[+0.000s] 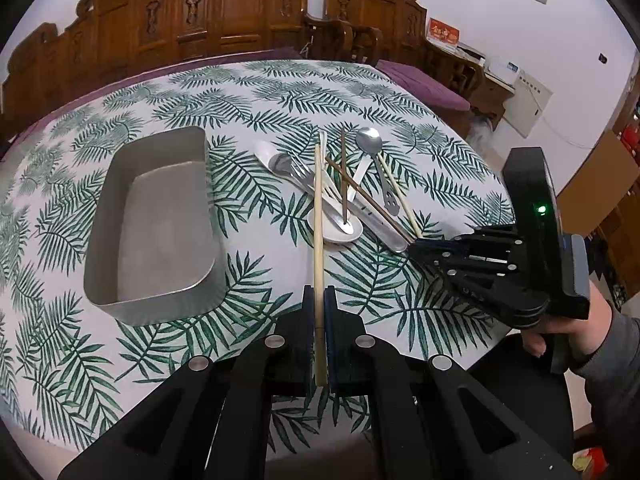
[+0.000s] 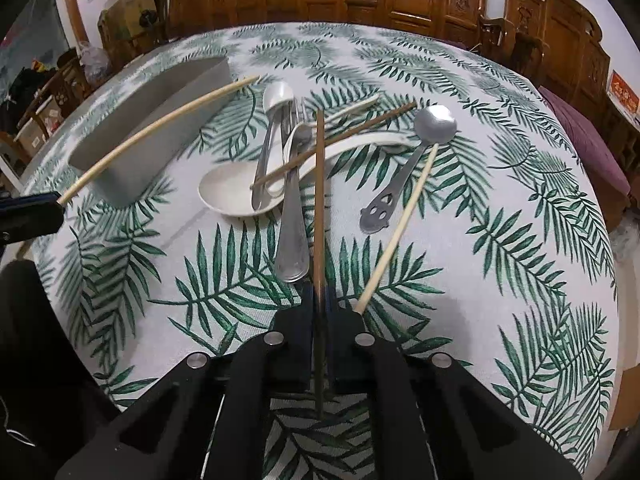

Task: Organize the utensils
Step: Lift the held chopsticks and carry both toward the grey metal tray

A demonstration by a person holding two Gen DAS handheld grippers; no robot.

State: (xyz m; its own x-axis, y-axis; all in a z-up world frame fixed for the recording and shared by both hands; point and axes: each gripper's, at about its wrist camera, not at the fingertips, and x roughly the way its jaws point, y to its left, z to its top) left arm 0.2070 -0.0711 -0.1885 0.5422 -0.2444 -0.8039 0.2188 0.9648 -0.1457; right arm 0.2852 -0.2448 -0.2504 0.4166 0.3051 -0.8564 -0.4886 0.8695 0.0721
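Observation:
My left gripper [image 1: 319,300] is shut on a pale bamboo chopstick [image 1: 318,216], held above the table; it also shows in the right wrist view [image 2: 160,128]. My right gripper [image 2: 319,300] is shut on a dark brown chopstick [image 2: 319,200]; in the left wrist view it [image 1: 416,245] sits at the pile's right edge. The pile holds a white ceramic spoon [image 2: 232,194], a second brown chopstick [image 2: 340,136], a metal fork [image 2: 292,208], a metal spoon [image 2: 434,124] and another pale chopstick [image 2: 400,224]. The grey metal tray [image 1: 152,224] stands left of the pile.
The round table carries a palm-leaf cloth [image 1: 360,92]. Carved wooden chairs [image 1: 224,8] stand behind it, with a purple cushion [image 1: 424,84] at the far right. The person's hand [image 1: 576,320] holds the right gripper at the table's near right edge.

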